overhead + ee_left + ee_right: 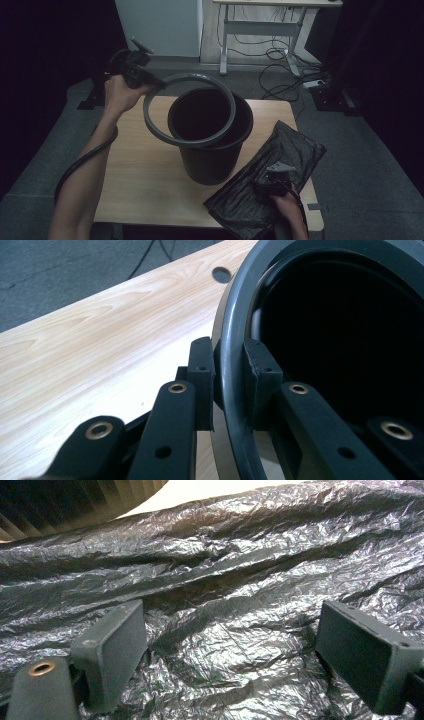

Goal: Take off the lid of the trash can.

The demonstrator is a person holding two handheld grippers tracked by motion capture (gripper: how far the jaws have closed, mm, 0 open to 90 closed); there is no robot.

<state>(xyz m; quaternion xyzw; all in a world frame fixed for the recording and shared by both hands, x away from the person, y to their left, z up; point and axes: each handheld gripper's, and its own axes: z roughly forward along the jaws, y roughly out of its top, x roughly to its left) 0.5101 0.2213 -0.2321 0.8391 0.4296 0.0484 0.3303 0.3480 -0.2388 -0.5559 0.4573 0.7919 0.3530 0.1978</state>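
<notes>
A dark grey bin [212, 155] stands upright in the middle of the wooden table [135, 170]. A grey ring [150, 122] hangs tilted over the bin's mouth, lifted off on the left. My left gripper [152, 84] is shut on the ring's far-left edge; in the left gripper view the ring [231, 390] is pinched between both pads [202, 385]. A black plastic bag [260, 175] lies crumpled at the table's right front. My right gripper [272, 186] rests on it, open, with the bag [230, 600] spread under its wide-apart jaws.
A round cable hole [222, 274] marks the tabletop near the bin. Beyond the table stand a white cabinet [160, 25], a desk frame [260, 30] and loose cables [285, 70] on the grey floor. My left gripper's cable [80, 165] loops along the forearm.
</notes>
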